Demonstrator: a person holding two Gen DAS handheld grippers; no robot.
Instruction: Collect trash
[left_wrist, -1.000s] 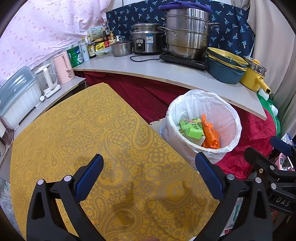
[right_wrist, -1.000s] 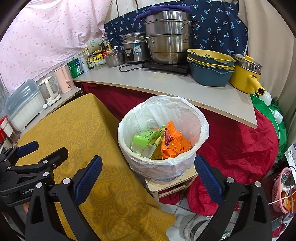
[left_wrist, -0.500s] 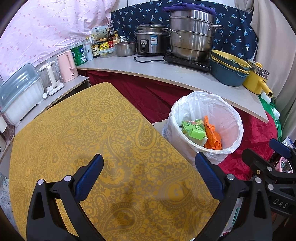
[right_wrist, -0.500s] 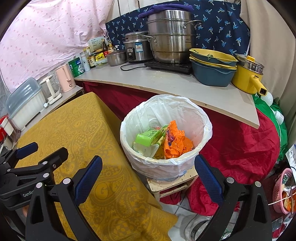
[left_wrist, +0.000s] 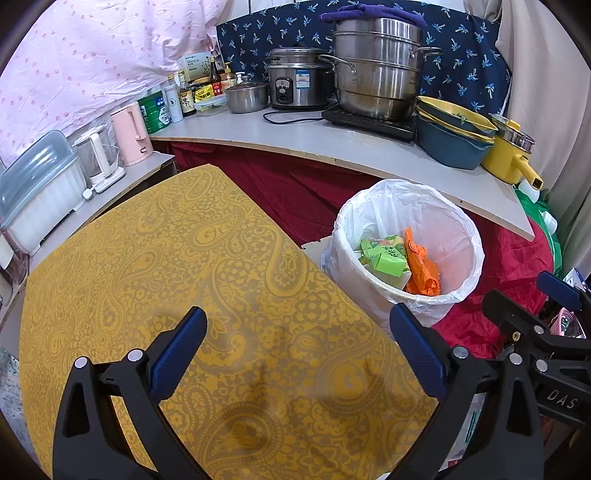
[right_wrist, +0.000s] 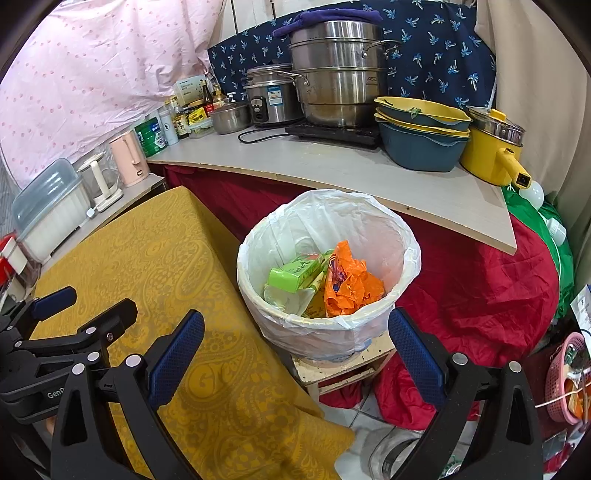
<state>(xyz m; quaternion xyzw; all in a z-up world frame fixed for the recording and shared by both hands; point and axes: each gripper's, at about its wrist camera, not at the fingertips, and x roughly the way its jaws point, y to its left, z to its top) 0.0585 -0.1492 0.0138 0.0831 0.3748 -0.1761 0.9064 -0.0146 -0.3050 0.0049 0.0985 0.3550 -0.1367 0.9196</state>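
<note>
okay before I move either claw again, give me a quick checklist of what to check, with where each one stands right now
1. Left claw empty, fingers wide apart: ok.
2. Right claw empty, fingers wide apart: ok.
3. Yellow tablecloth free of trash: ok in the part that shows.
4. Green carton and orange wrapper inside the bin: ok.
5. White liner folded over the bin's rim: ok.
6. Trash left elsewhere: cannot tell.

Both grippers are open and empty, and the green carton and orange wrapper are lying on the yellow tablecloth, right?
Not quite. The green carton and orange wrapper lie inside the white-lined bin, not on the tablecloth, as the right wrist view shows. Both grippers are open and empty.
</note>
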